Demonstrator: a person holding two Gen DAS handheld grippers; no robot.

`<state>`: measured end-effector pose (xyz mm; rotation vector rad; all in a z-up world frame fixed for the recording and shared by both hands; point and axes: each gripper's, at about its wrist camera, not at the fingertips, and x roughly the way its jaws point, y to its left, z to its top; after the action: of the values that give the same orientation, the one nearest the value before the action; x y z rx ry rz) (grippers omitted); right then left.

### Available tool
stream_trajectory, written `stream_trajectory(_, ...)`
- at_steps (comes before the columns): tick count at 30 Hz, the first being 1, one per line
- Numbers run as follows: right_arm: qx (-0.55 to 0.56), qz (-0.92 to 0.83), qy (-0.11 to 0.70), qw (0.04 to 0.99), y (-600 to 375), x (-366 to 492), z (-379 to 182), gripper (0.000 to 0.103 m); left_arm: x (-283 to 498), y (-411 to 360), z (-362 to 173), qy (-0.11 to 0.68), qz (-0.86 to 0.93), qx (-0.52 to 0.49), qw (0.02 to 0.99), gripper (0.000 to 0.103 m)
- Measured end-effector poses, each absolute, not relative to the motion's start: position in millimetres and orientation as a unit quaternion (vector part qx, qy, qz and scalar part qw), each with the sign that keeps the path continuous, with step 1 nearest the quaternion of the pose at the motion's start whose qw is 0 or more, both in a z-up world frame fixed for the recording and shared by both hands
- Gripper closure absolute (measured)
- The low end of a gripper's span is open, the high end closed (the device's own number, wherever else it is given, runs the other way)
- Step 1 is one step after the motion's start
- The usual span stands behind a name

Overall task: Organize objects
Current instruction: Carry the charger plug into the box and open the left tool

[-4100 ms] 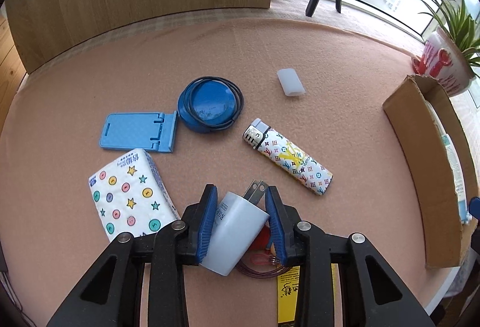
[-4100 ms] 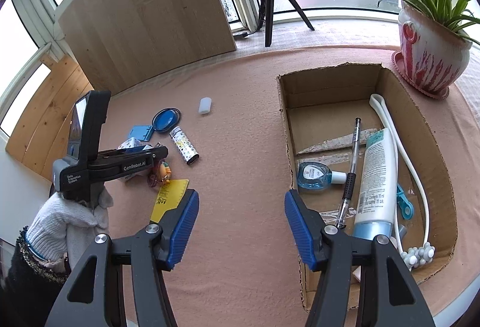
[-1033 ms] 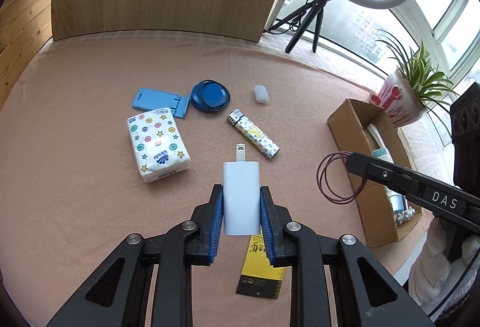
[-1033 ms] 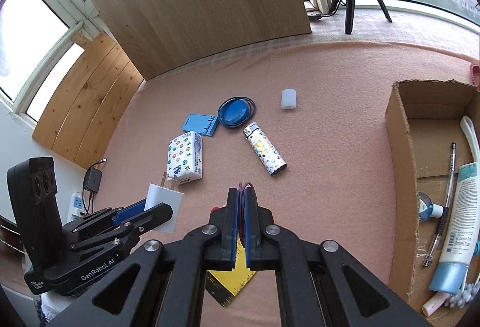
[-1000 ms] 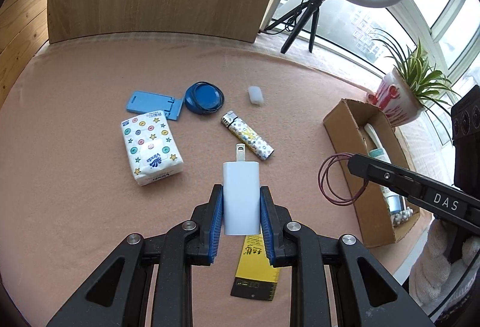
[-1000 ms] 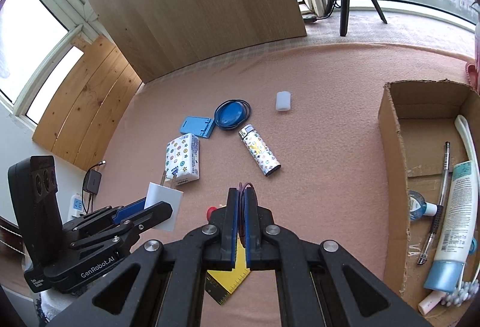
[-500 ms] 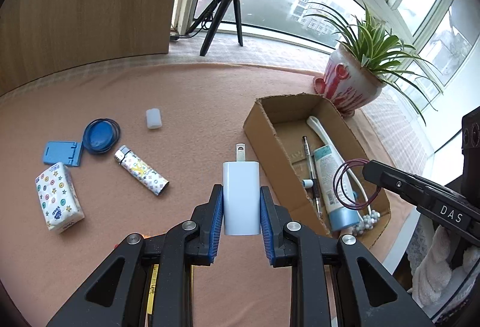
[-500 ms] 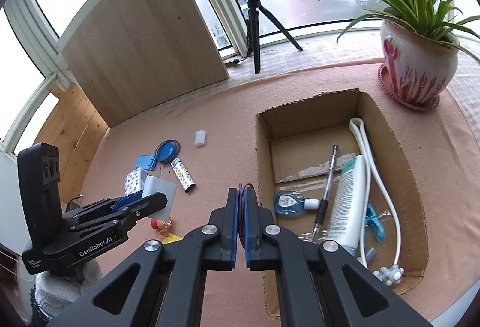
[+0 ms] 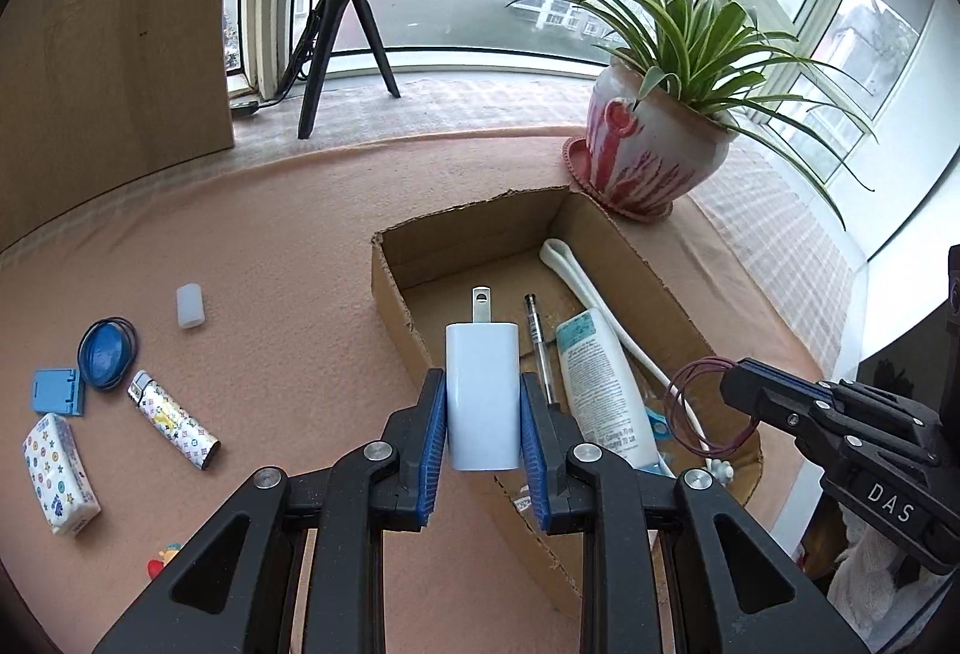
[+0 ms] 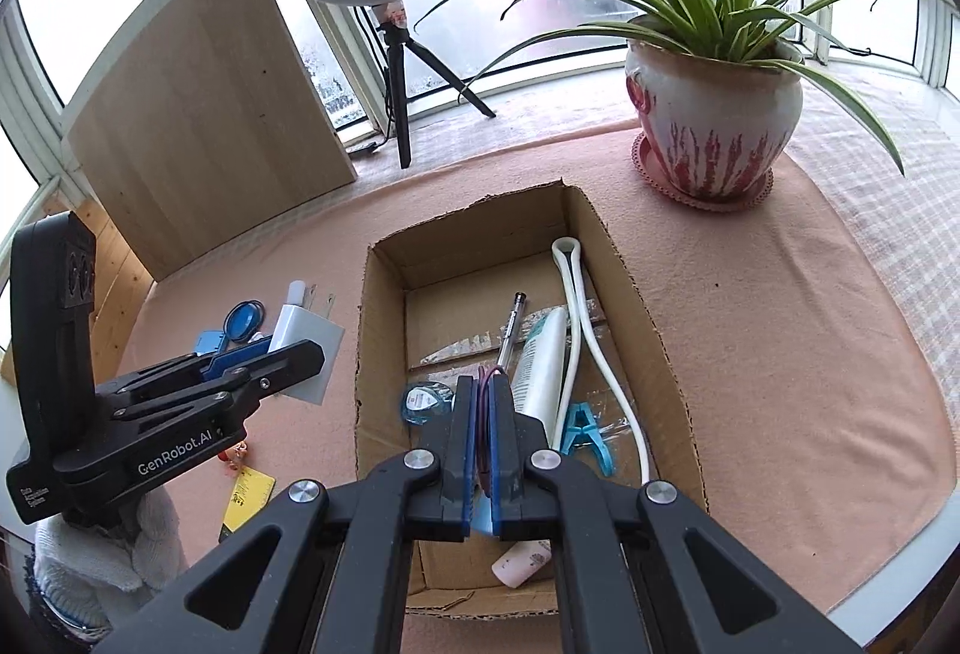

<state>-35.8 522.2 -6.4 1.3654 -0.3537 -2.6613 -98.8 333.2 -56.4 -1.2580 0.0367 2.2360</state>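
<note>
A white charger plug (image 9: 482, 354) with its prongs forward sits between the blue pads of my left gripper (image 9: 483, 385), which is shut on it and hangs over the left wall of the open cardboard box (image 9: 390, 288). My right gripper (image 10: 482, 387) is shut on a thin maroon hair band (image 10: 491, 371) and hovers above the inside of the box (image 10: 363, 330). From the left wrist view the band (image 9: 670, 405) dangles as a loop from the right gripper (image 9: 729, 384) over the near right corner. In the right wrist view the left gripper (image 10: 282, 354) holds the charger (image 10: 300, 330) just left of the box.
Inside the box lie a pen (image 10: 510, 330), a white tube (image 10: 540, 366), a white cable (image 10: 579, 306), a blue clip (image 10: 582, 429) and a small bottle (image 10: 423, 402). A lighter (image 9: 174, 420), tissue pack (image 9: 57, 465), blue stand (image 9: 57, 390), blue lid (image 9: 105, 360) and white cap (image 9: 190, 306) lie left. A potted plant (image 10: 714, 126) stands behind.
Both grippers have travelled right, away from the loose items, and now hang at the box. The charger and the hair band stayed gripped throughout.
</note>
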Motion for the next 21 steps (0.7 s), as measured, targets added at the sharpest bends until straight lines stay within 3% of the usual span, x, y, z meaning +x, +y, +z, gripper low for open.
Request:
stream_trajectory(17,0.455,-0.882,-0.110,0.063,537.7,-38.2,-10.4,0.100,-106.6,367.0,-59.0,0.038,0.841,-0.459,0.284,0.077)
stream_trajectory(18,0.456,-0.880,-0.111,0.069,538.1,-38.3,-11.0,0.099,-106.7,367.2,-59.1,0.038,0.840,-0.460,0.286,0.066)
stream_trajectory(19,0.456,-0.880,-0.111,0.075,538.1,-38.3,-11.2,0.095,-107.1,366.6,-58.8,0.036,0.841,-0.461,0.282,0.041)
stream_trajectory(20,0.457,-0.879,-0.109,0.078,537.1,-38.0,-11.7,0.089,-107.1,365.7,-58.0,0.035,0.845,-0.458,0.276,0.028)
stream_trajectory(21,0.459,-0.879,-0.106,0.078,536.1,-38.0,-12.4,0.062,-106.8,364.4,-56.7,0.035,0.849,-0.453,0.271,0.020)
